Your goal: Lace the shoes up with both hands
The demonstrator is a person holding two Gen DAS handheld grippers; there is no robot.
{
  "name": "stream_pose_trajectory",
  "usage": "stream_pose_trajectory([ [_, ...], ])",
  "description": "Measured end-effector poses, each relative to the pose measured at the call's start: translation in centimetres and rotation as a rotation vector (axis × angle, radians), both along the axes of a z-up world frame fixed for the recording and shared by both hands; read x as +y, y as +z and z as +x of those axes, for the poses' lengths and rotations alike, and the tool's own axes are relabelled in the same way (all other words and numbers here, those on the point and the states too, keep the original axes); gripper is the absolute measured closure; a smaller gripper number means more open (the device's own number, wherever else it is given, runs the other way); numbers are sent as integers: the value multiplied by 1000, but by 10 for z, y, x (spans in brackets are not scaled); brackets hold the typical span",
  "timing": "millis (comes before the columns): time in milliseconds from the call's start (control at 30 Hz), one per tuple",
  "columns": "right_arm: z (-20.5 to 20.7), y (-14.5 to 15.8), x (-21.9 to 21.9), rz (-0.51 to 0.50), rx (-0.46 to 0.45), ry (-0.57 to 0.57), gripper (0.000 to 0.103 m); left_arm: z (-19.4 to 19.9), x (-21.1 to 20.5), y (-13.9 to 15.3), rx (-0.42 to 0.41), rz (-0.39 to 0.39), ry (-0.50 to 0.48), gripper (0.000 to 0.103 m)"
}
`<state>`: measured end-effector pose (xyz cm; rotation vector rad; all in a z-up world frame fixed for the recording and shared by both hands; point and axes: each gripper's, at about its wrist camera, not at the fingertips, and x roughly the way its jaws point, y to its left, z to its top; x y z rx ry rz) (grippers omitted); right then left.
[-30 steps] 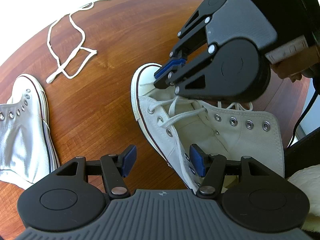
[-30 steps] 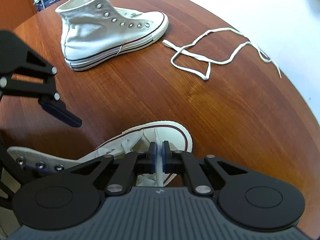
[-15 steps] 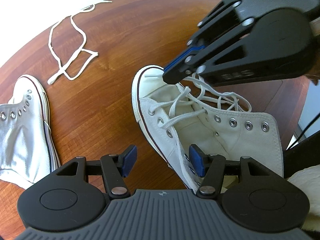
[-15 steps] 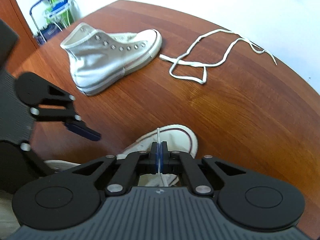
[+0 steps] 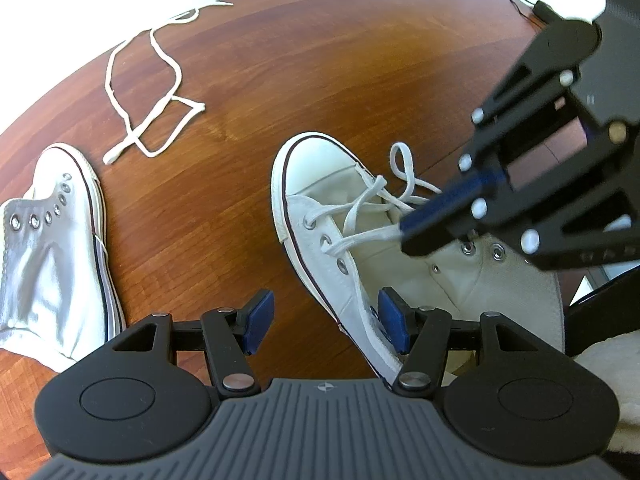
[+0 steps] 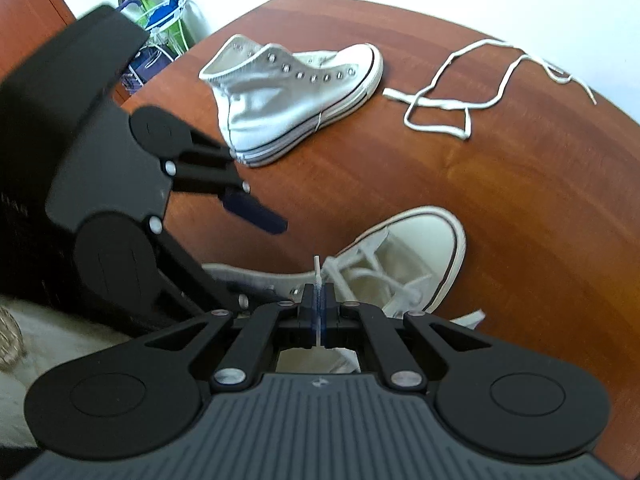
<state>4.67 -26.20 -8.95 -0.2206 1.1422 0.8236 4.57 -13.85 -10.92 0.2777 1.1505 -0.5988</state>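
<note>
A white high-top shoe (image 5: pixel 320 172) lies on the brown table, toe away from me, partly laced through its lowest eyelets; it also shows in the right wrist view (image 6: pixel 424 240). My right gripper (image 6: pixel 318 300) is shut on the shoe's lace (image 6: pixel 317 272), whose tip sticks up between the pads. In the left wrist view the right gripper (image 5: pixel 412 232) holds the lace (image 5: pixel 360 236) taut above the shoe's tongue. My left gripper (image 5: pixel 326 320) is open and empty, straddling the shoe's near side.
A second white high-top (image 5: pixel 52 248) without a lace lies to the left, also seen in the right wrist view (image 6: pixel 288 92). A loose white lace (image 5: pixel 156 92) lies on the table beyond it (image 6: pixel 464 96). The table edge curves at the far side.
My right gripper has risen and pulled back toward the shoe's ankle, drawing the lace out taut. The left gripper has stayed open in place.
</note>
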Motion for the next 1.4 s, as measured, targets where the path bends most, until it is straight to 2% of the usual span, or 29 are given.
stream_pose_trajectory([
  [300,-5,-14,1,-34,1,31,102,1,5,2,7,2,19,42],
  [800,0,-23,3,-29,-23,94,101,3,9,5,35,1,41,42],
  [900,2,-25,4,-29,-26,101,101,4,14,9,40,-32,50,42],
  [1033,5,-26,4,-30,-27,118,101,10,28,22,52,-131,68,43],
  [1400,7,-30,6,-43,-46,175,101,11,40,25,-7,-147,-34,44],
])
